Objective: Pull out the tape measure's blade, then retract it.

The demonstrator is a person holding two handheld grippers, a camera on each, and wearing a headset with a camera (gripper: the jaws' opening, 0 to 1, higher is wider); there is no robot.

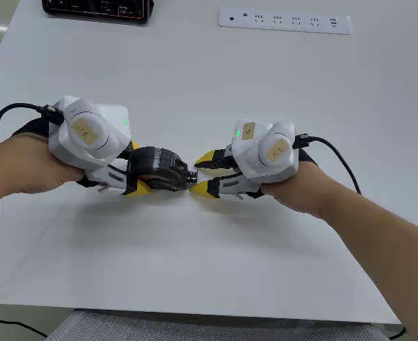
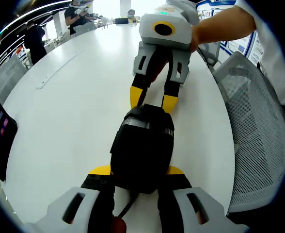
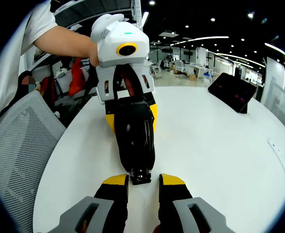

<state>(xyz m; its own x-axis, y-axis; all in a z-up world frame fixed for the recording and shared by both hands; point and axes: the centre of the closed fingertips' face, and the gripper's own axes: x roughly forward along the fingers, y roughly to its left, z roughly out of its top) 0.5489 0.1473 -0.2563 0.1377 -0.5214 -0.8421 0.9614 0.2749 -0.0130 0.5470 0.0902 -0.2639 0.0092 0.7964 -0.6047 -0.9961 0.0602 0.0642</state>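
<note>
A black tape measure (image 1: 161,168) rests on the white table (image 1: 195,85), and my left gripper (image 1: 139,169) is shut on its body from the left. In the left gripper view the case (image 2: 142,145) sits squeezed between my yellow-tipped jaws. The blade is wound in, with just its hook (image 3: 141,175) sticking out of the case (image 3: 135,138). My right gripper (image 1: 203,175) faces it from the right, open, its two yellow fingertips either side of the hook without clearly touching it. The right gripper (image 2: 154,99) points back toward the left gripper (image 3: 132,119).
A white power strip (image 1: 286,20) lies at the table's far right and a black device (image 1: 99,7) at the far left. The table's near edge runs just below the hands, with a grey mesh chair (image 2: 249,121) behind it. Cables trail from both grippers.
</note>
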